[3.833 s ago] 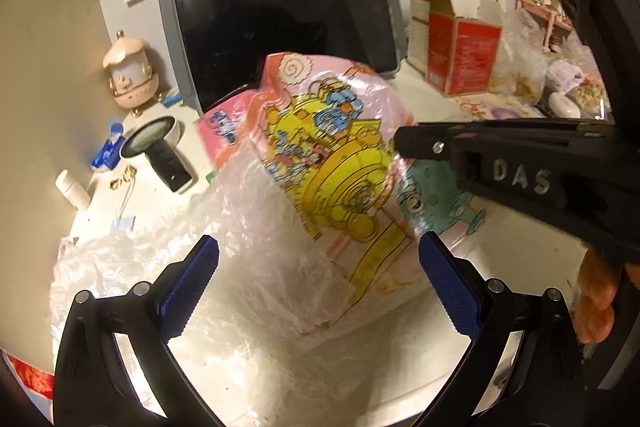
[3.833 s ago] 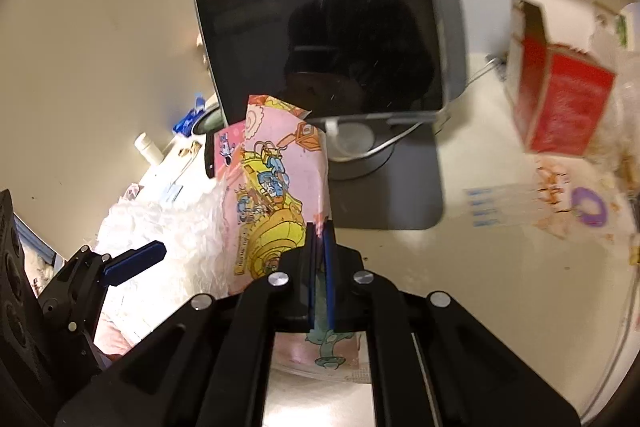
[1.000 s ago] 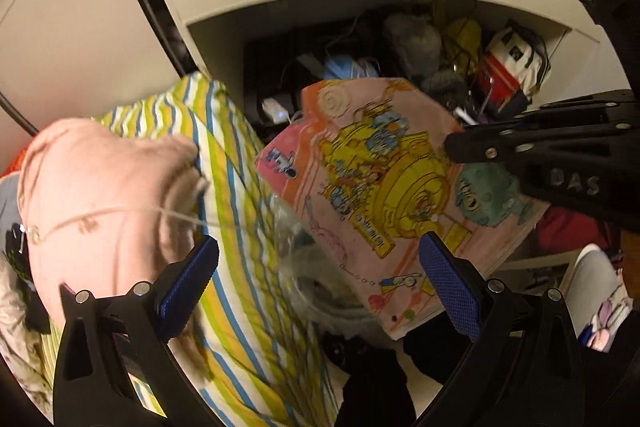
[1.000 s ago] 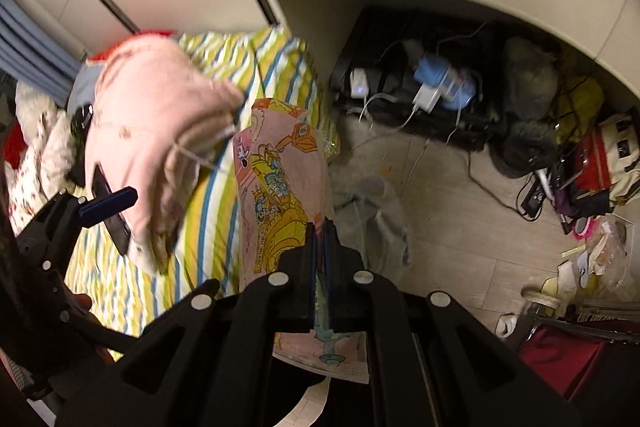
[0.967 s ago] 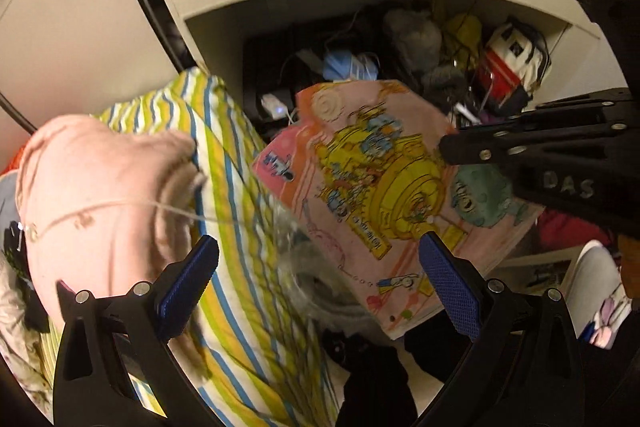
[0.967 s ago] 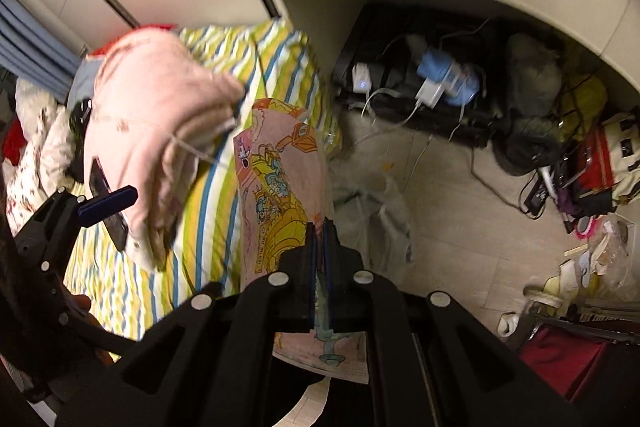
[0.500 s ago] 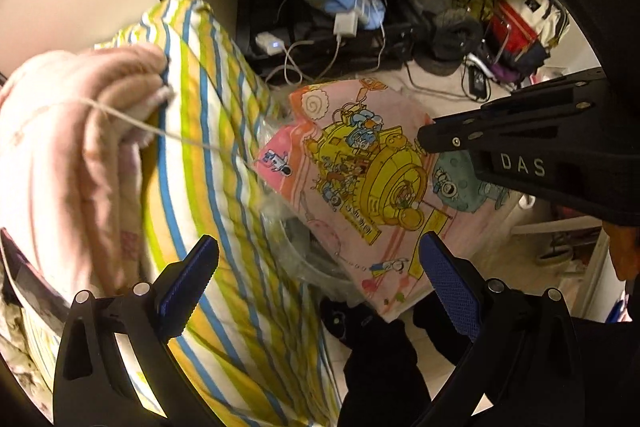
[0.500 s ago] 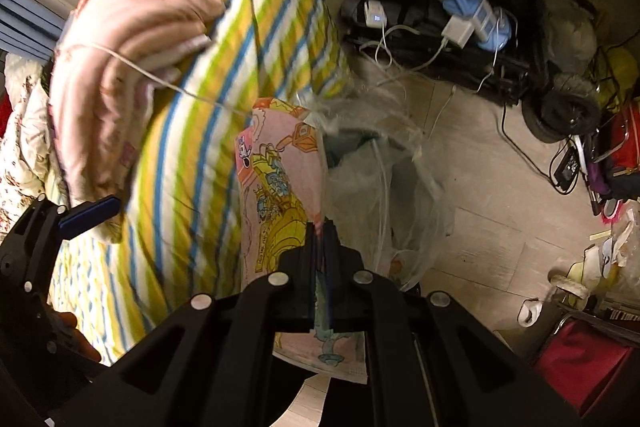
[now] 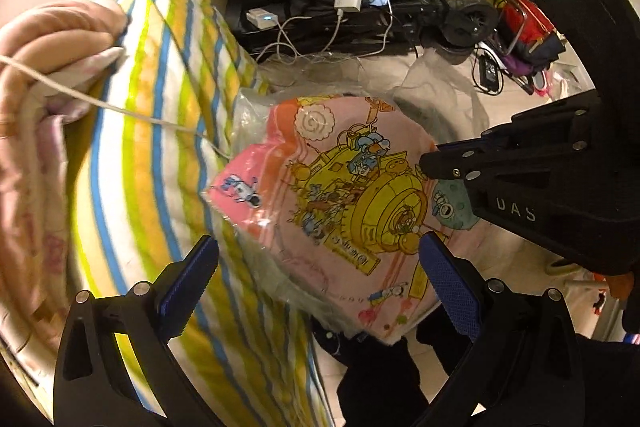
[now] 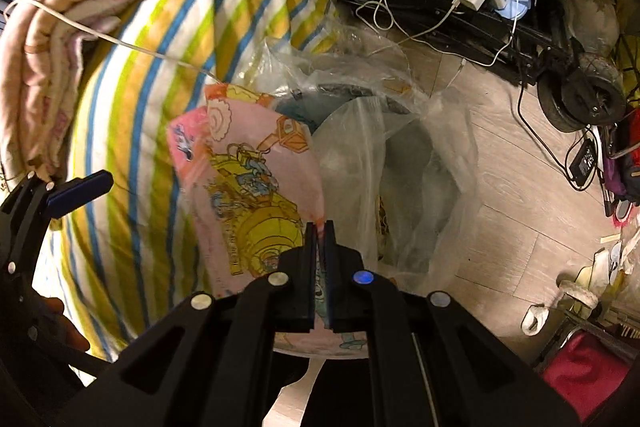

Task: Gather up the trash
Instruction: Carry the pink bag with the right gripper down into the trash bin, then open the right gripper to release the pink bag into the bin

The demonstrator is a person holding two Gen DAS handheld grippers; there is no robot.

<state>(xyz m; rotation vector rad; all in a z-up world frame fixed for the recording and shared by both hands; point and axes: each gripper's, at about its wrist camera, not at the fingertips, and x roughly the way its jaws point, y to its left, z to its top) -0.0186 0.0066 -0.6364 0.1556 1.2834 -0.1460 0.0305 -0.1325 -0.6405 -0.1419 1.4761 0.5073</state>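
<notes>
Pink cartoon-printed plastic wrapper (image 10: pixel 256 187) held above clear plastic bin liner (image 10: pixel 420 163), ready for dropping.

Pinched flat by right gripper (image 10: pixel 319 227), jaws closed on its near edge; left gripper (image 9: pixel 318 269) spread wide, holding nothing. Best carried a little right, clear of striped yellow-blue pillow (image 10: pixel 160 67) and white cable (image 10: pixel 120 45), then lowered into the liner's mouth before release, lest the light film drift onto the floor.
</notes>
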